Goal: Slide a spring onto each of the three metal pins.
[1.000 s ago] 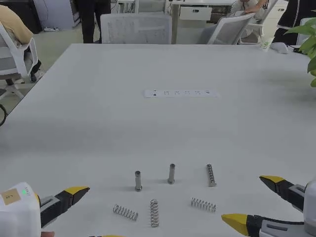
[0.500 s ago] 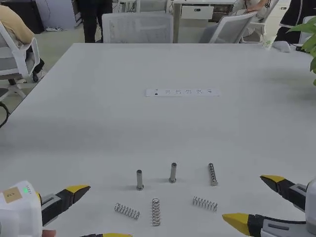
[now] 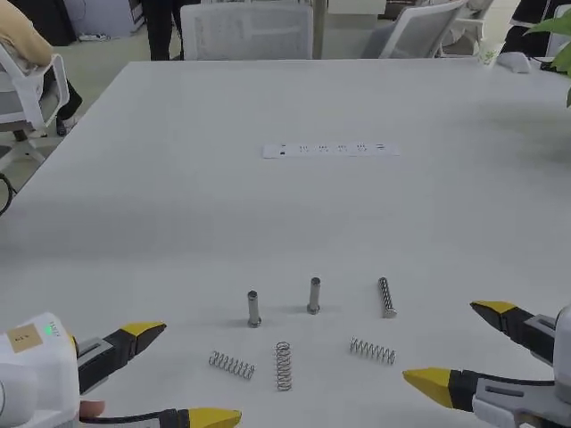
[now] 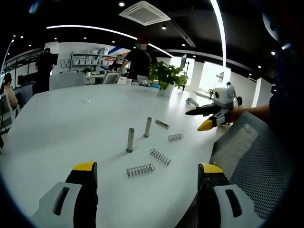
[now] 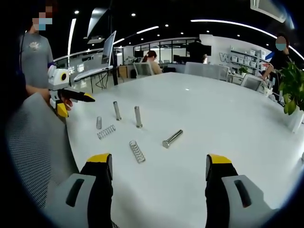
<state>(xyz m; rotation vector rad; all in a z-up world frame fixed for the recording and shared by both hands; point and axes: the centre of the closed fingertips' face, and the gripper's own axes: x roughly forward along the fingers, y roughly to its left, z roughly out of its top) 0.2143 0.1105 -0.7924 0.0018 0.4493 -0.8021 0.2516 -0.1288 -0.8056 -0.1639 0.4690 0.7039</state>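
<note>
On white table (image 3: 268, 223), three coiled springs (image 3: 284, 366), three slim metal pins (image 3: 314, 295), left tongs (image 3: 183, 373) and right tongs (image 3: 452, 343) spread wide, empty

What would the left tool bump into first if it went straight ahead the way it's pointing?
Probably the nearest spring, lying on the table between the open jaws of the left tool in its own view. Height is hard to judge, so it might pass just above it.

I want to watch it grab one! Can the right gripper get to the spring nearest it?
Probably yes. The right gripper is open, and just bare table lies between it and the nearest spring, with nothing in the way.
</note>
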